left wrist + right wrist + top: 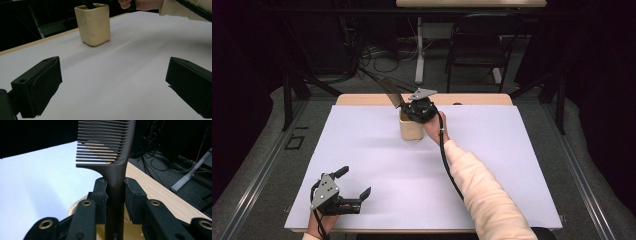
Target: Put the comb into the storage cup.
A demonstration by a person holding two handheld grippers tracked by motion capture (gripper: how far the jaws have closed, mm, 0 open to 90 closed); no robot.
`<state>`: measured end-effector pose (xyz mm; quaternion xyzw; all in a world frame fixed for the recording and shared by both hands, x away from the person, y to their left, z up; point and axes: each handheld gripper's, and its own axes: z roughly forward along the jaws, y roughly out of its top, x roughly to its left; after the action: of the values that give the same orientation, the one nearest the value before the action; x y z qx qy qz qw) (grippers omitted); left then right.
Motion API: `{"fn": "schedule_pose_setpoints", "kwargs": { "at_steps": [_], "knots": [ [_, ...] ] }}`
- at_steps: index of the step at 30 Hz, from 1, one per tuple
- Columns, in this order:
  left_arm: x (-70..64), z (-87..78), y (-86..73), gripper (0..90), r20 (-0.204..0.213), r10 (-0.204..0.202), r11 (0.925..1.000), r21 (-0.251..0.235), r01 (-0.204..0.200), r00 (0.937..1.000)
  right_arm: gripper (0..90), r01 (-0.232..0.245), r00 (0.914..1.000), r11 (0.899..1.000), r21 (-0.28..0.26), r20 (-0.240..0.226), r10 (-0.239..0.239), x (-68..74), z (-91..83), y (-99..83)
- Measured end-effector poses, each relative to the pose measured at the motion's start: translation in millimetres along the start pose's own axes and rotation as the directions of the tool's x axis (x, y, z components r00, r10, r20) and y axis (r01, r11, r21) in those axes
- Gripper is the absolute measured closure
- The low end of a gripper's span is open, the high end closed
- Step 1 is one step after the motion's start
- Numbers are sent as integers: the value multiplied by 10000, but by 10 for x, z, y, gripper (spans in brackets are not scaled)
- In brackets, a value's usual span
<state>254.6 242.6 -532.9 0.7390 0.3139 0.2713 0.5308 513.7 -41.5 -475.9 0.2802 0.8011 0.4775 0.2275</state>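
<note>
We have the right gripper clamped on the comb, its jaws pressed against either side of the handle just below the point where the teeth begin. The teeth stand up above the jaws, and the handle runs down between them toward the cup that sits directly beneath. From the high view the comb leans out to one side over the cup's mouth, so we judge that the handle end is at or just inside the rim, though we cannot tell how deep it goes. The left gripper rests low on the bench with its jaws wide apart and nothing between them; in its own view the cup stands well ahead of those jaws, between them in line but far off. The risks we see come from the lean and from the cup standing free. If we push down while the handle is angled, its end may catch the rim or wall and tip or slide the cup, since nothing steadies it. If we let go too early, the tall toothed end may swing over and carry the comb out, or pull the light cup with it. The grip is narrow on a smooth handle, so a knock against the rim may also twist the comb between the jaws.
</note>
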Motion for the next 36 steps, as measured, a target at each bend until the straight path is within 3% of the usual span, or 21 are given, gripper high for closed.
{"fn": "schedule_pose_setpoints", "kwargs": {
  "at_steps": [36],
  "knots": [
    [0, -3, 0, 6, -17, 13, 10000, -4, -13, 10000, 715, 228, 9997, 9985, 489, 8, -228, 13, 43, -22]
  ]
}}
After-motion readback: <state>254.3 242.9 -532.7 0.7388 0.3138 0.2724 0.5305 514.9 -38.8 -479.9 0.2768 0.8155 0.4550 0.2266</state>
